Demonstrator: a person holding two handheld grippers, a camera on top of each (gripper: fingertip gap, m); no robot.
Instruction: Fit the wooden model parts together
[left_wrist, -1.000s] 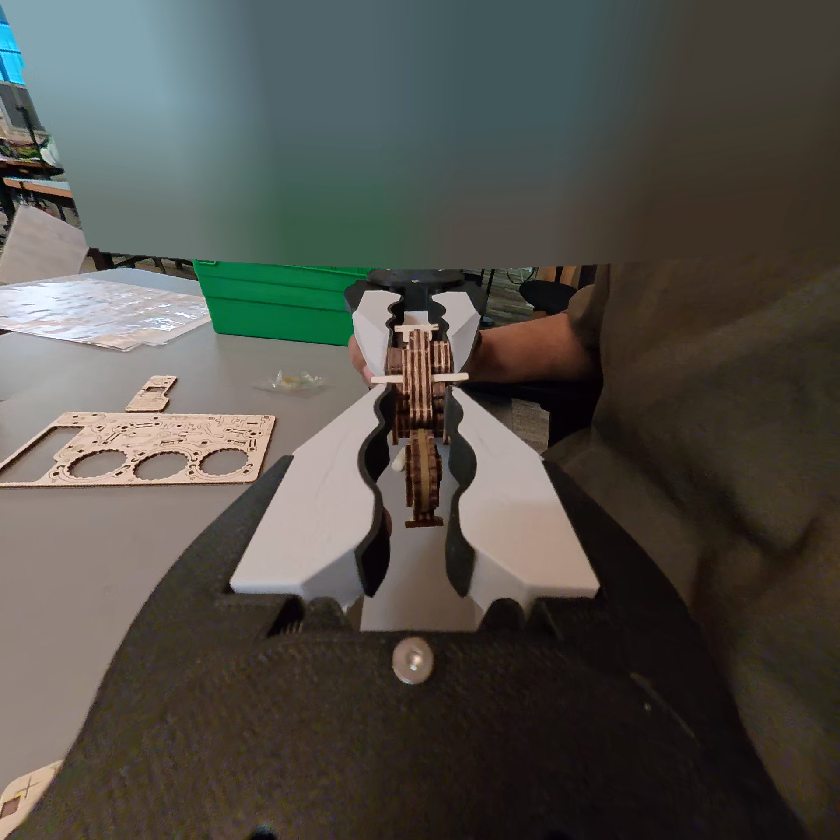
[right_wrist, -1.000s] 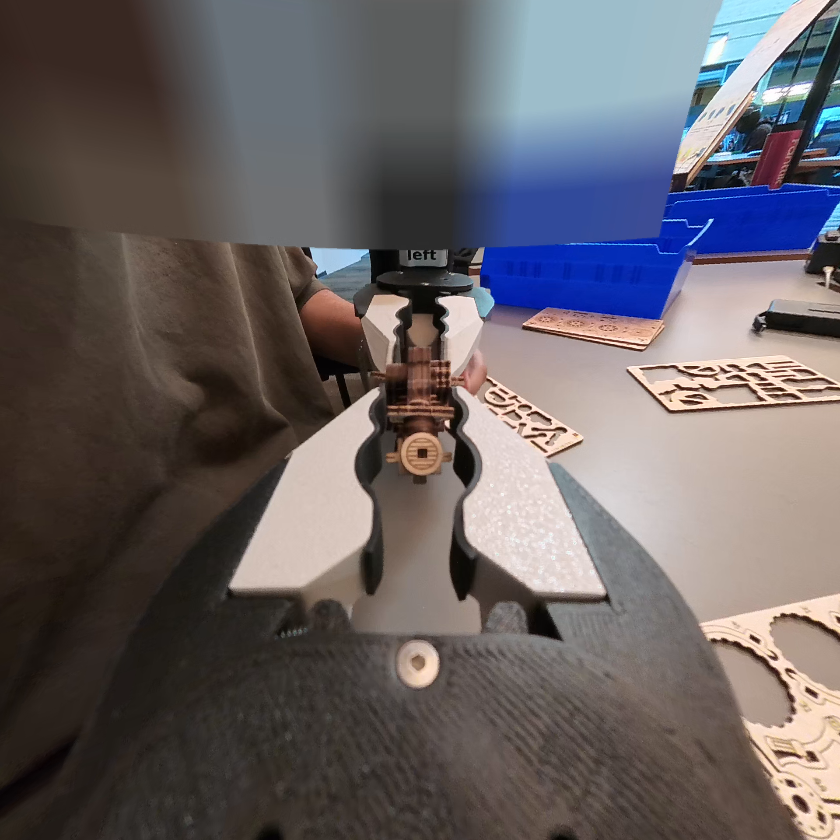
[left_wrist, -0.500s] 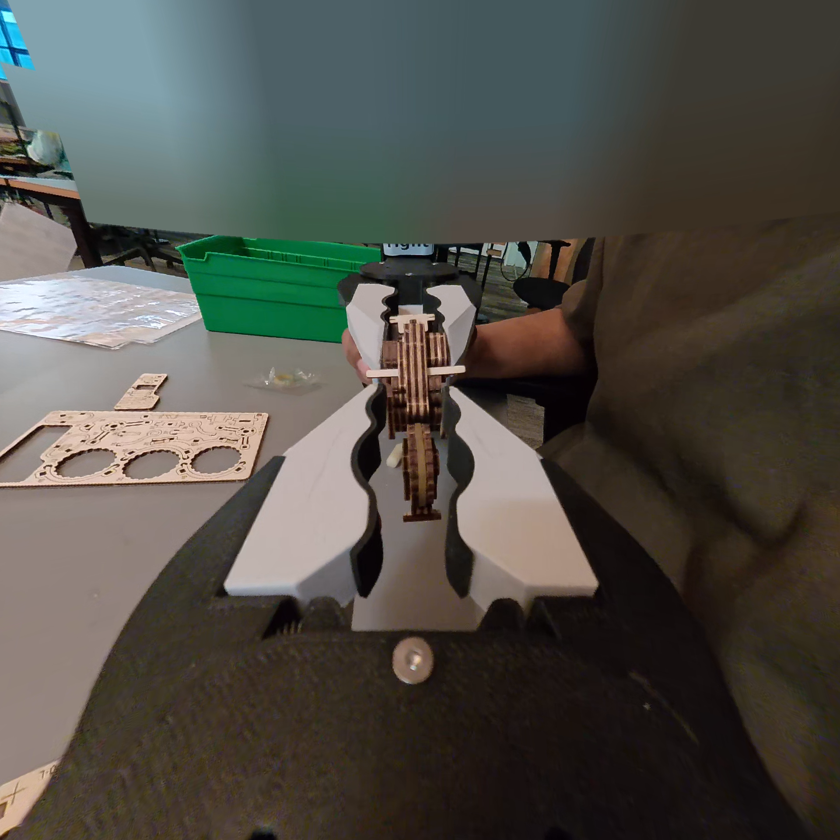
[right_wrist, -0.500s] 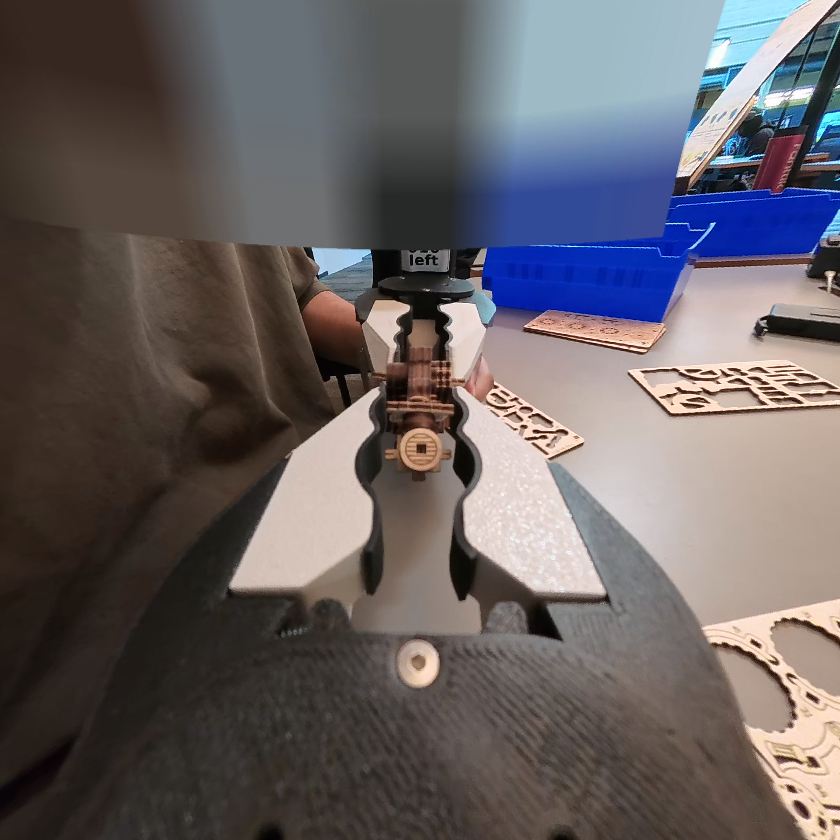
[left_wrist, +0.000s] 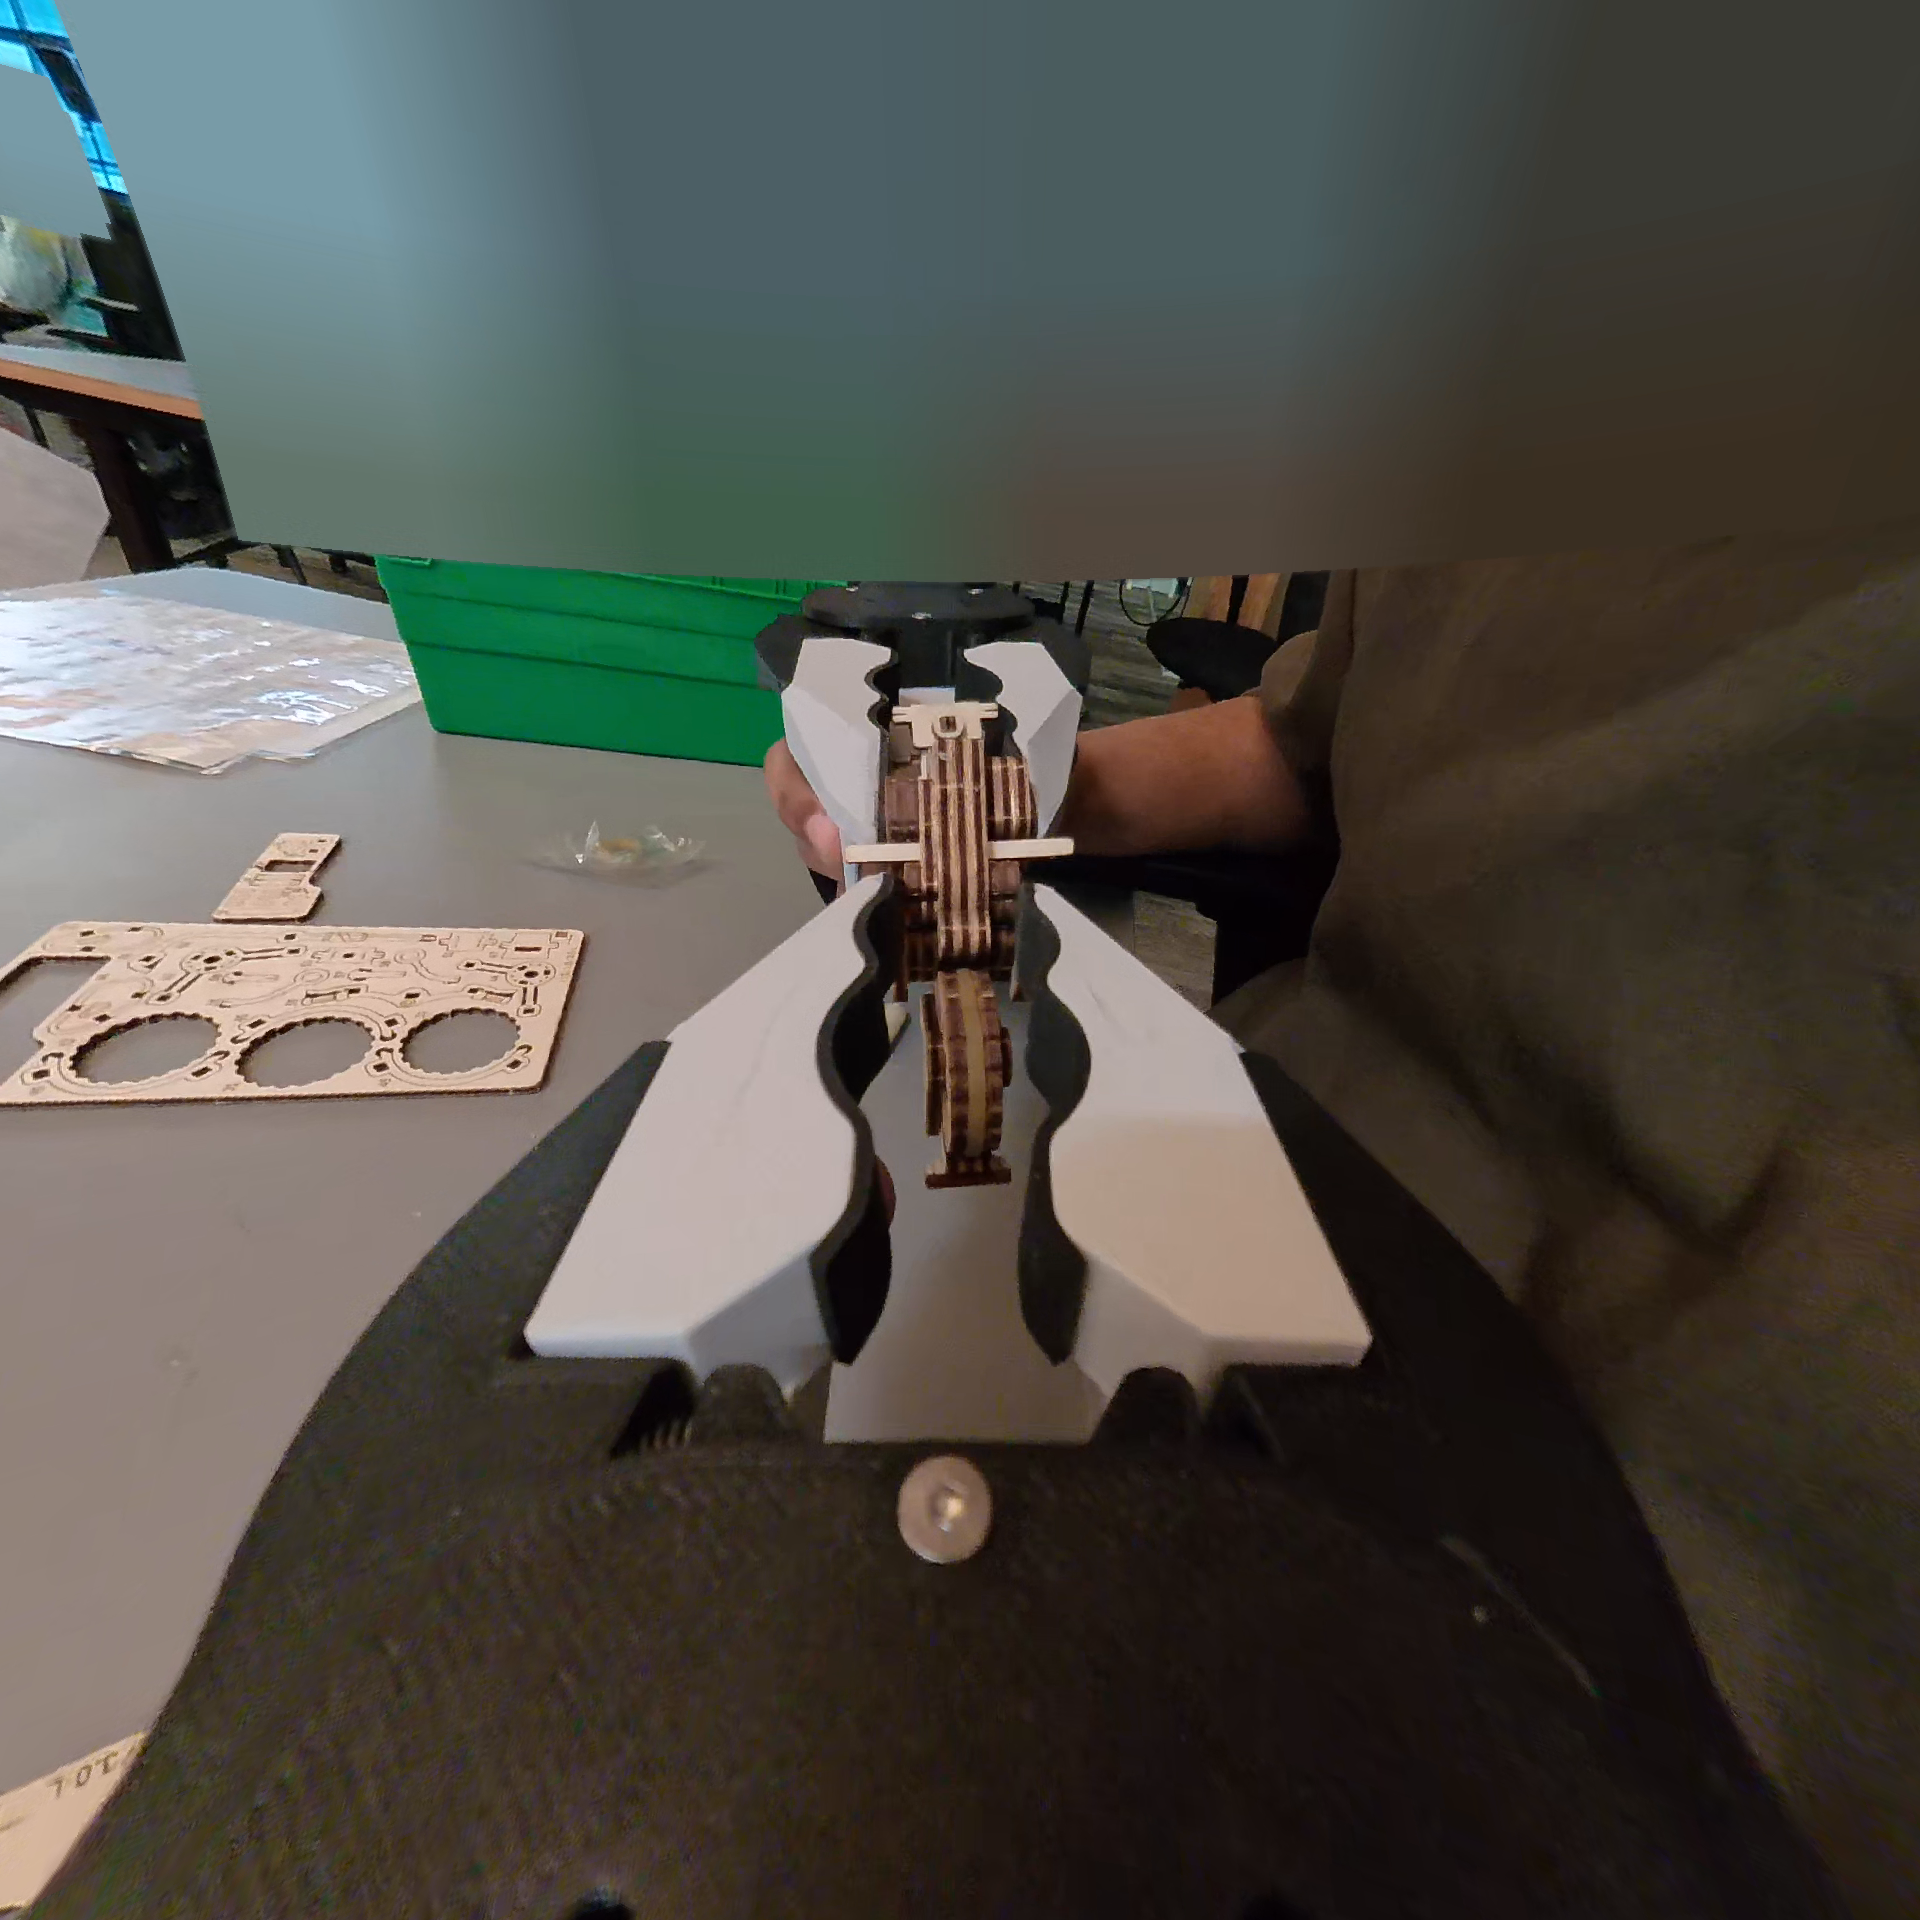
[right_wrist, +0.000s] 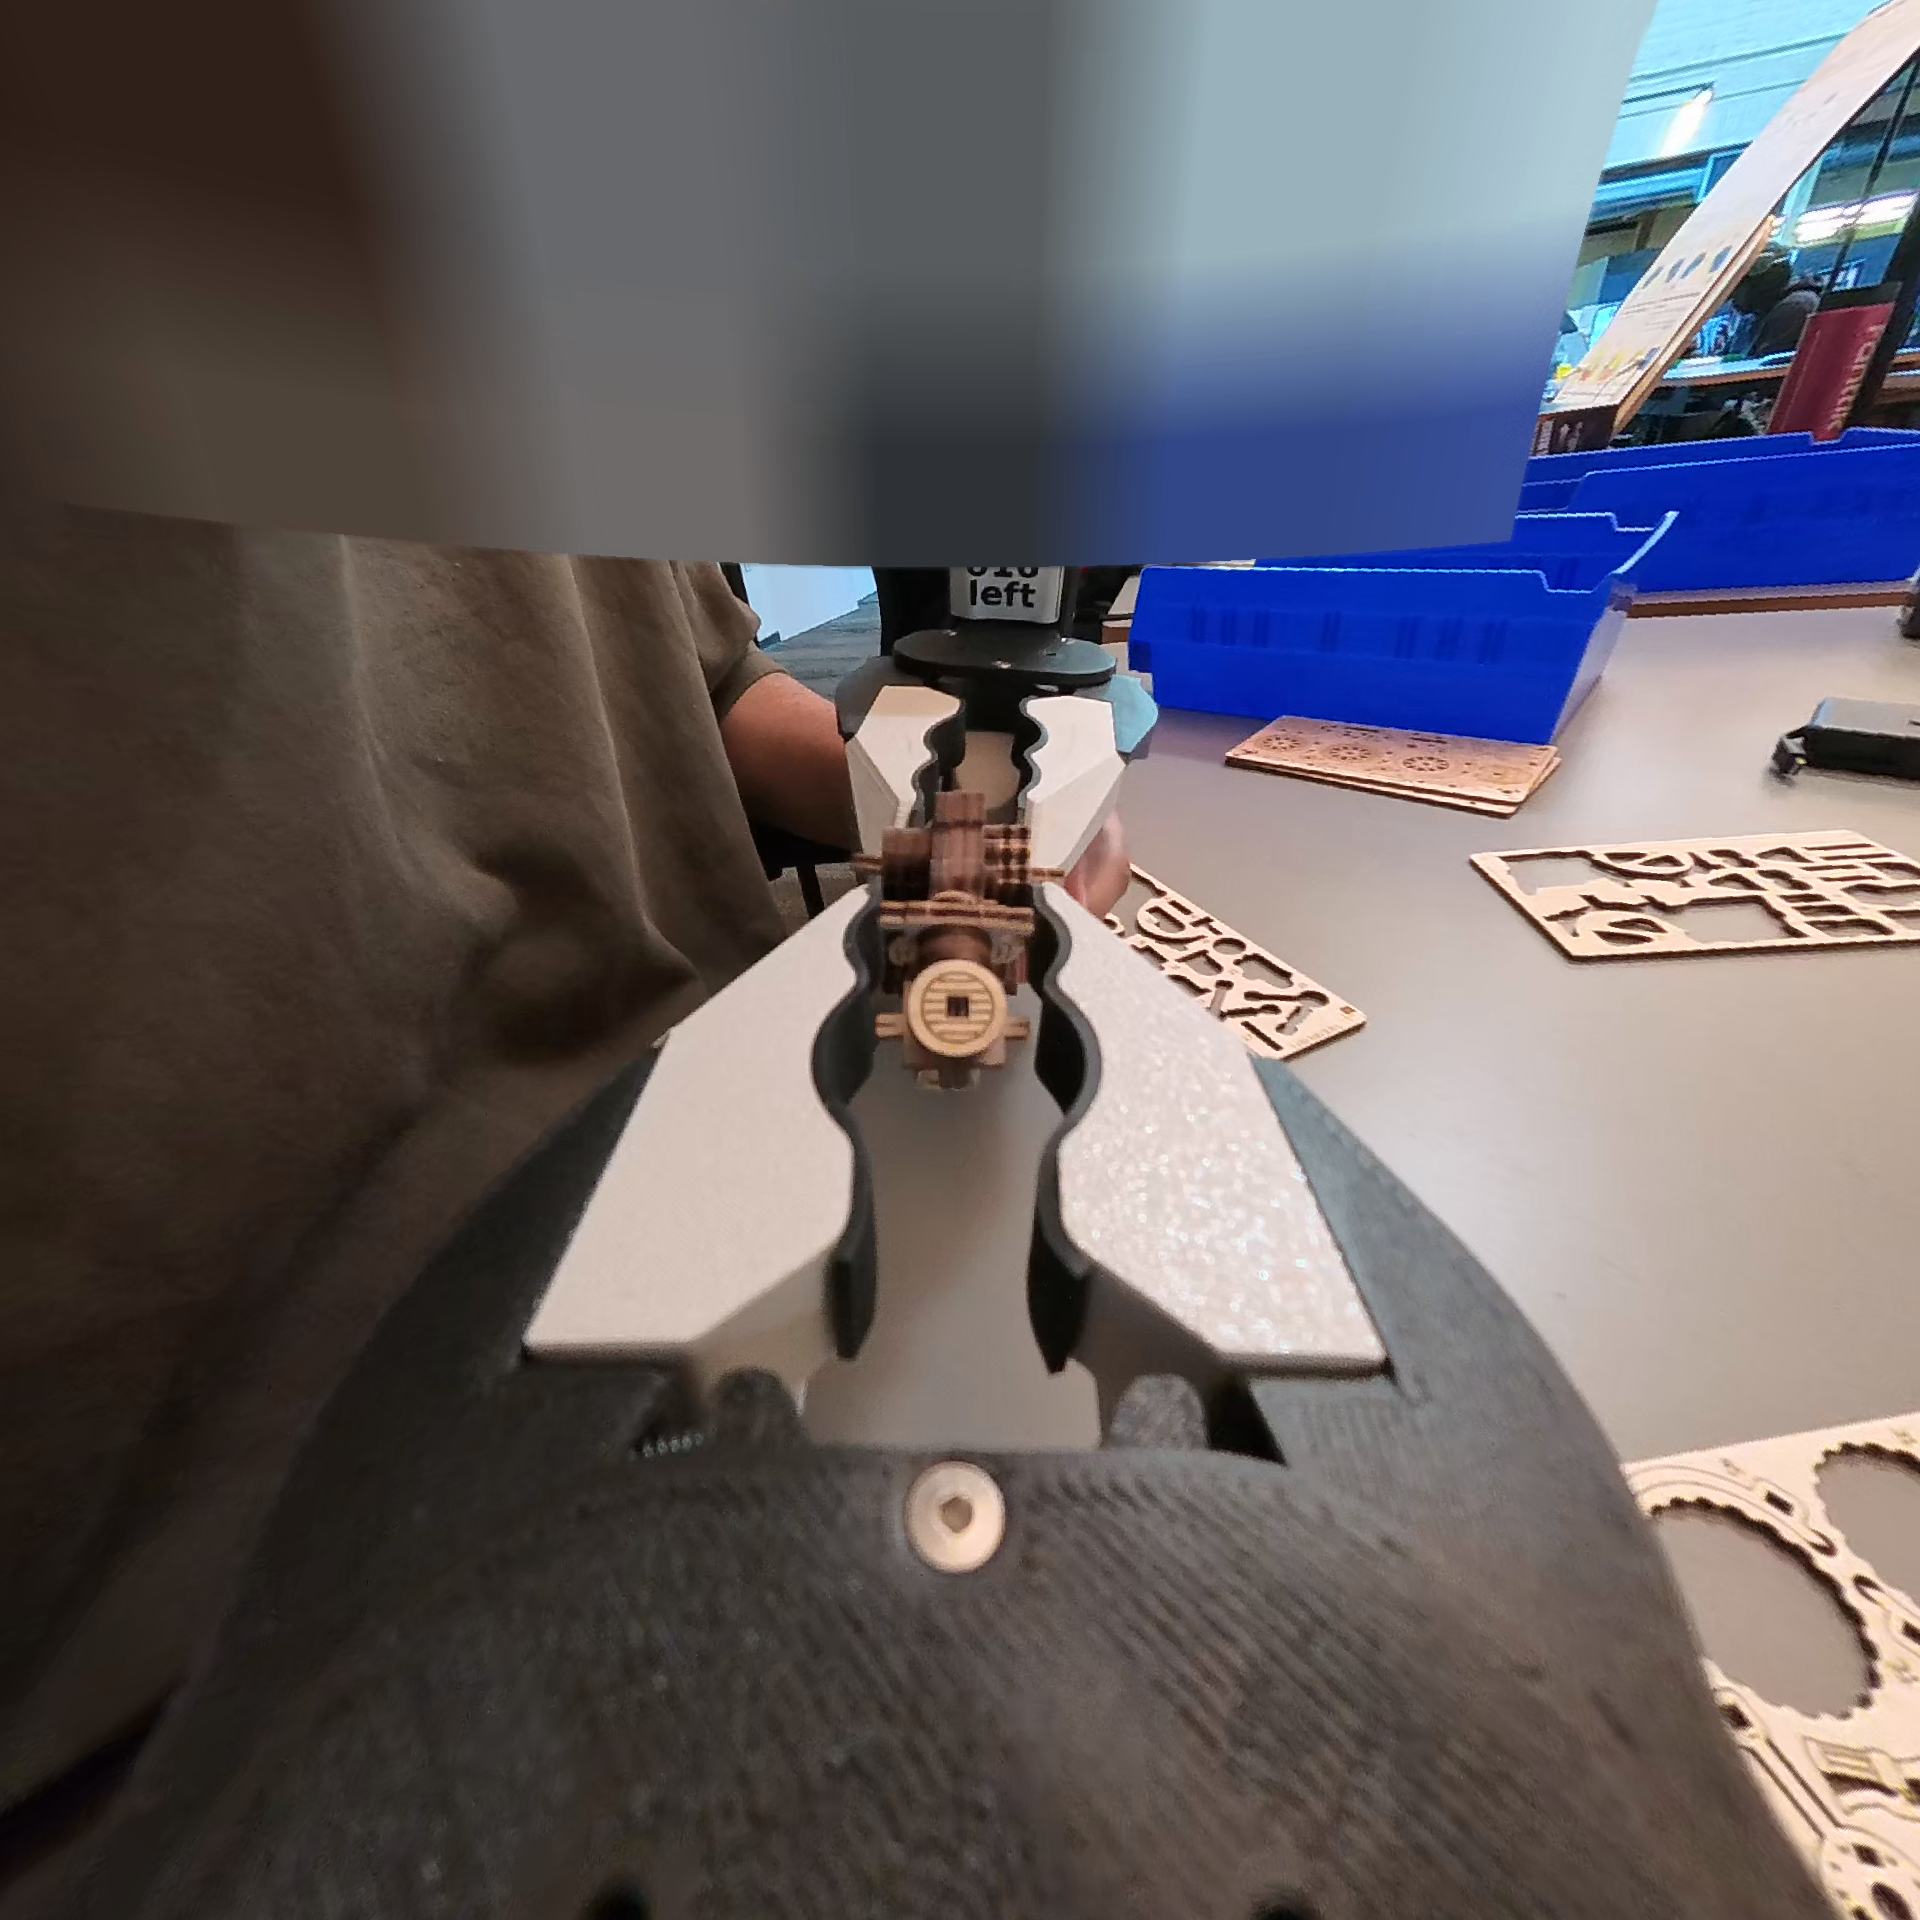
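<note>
A small layered wooden model (left_wrist: 961, 904) is held in the air between my two grippers, which face each other tip to tip. My left gripper (left_wrist: 954, 920) is shut on one end of it, and a wheel-like part (left_wrist: 966, 1081) lies in the gap between its fingers. My right gripper (left_wrist: 940, 816) shows beyond it, shut on the far end. In the right wrist view my right gripper (right_wrist: 951, 920) clamps the model (right_wrist: 951, 1003), whose round disc end faces the camera. The left gripper (right_wrist: 982, 831) grips it from the far side. I cannot tell where the parts join.
A person in an olive shirt (left_wrist: 1610, 1039) sits close beside the grippers. On the grey table lie a punched wooden sheet (left_wrist: 281, 1018), a small wooden piece (left_wrist: 278, 878), a clear bag (left_wrist: 623, 847), a green bin (left_wrist: 582, 675), blue bins (right_wrist: 1371, 644) and more wooden sheets (right_wrist: 1704, 894). Both grippers' tips are close together, under 4 cm apart.
Both grippers keep their hold on the model. The left wrist view has tipped slightly, so the background shifts. The grip looks the same.
</note>
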